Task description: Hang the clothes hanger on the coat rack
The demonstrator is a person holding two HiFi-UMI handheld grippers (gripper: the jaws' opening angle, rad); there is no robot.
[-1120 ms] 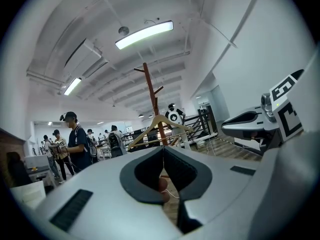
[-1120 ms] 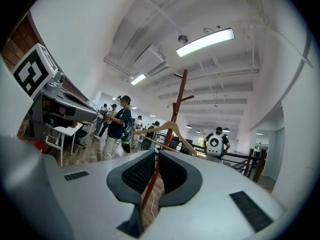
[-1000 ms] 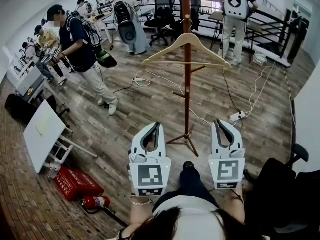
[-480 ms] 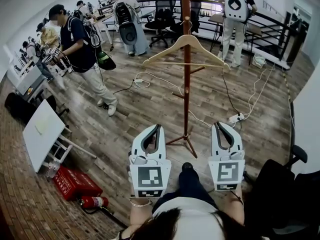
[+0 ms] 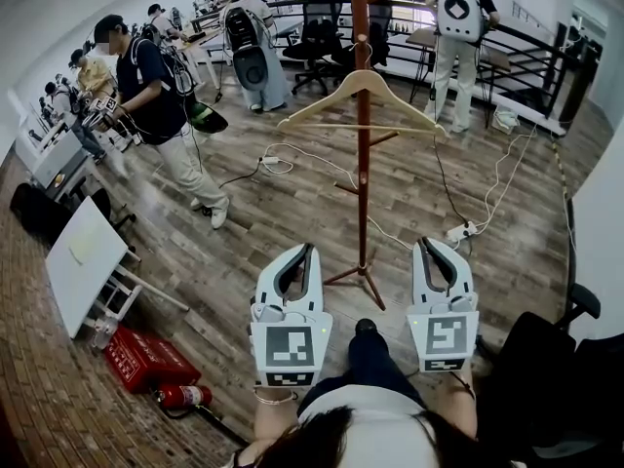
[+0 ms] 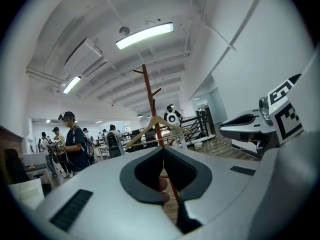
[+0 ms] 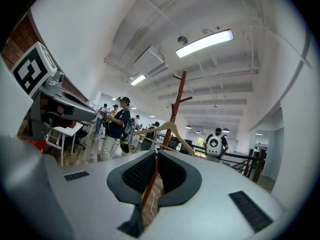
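Observation:
A pale wooden clothes hanger [image 5: 363, 98] hangs on the reddish-brown coat rack [image 5: 363, 164], which stands on the wooden floor ahead of me. The hanger [image 6: 150, 130] and the rack [image 6: 148, 94] also show beyond the left jaws, and the hanger [image 7: 167, 133] and rack [image 7: 176, 109] beyond the right jaws. My left gripper [image 5: 308, 249] is held low, left of the rack's feet, shut and empty. To the right of the feet my right gripper [image 5: 427, 244] is likewise shut with nothing in it. Both point level, well short of the hanger.
A person in dark clothes [image 5: 161, 105] walks at the left, with several more people behind. A white table [image 5: 83, 261], a red case [image 5: 146, 357] and a fire extinguisher [image 5: 185, 395] lie at lower left. Cables and a power strip [image 5: 460, 227] cross the floor; a railing [image 5: 526, 47] runs at the back.
Both grippers have stayed where they were. The hanger still hangs on the rack. The person at the left has shifted a little while walking.

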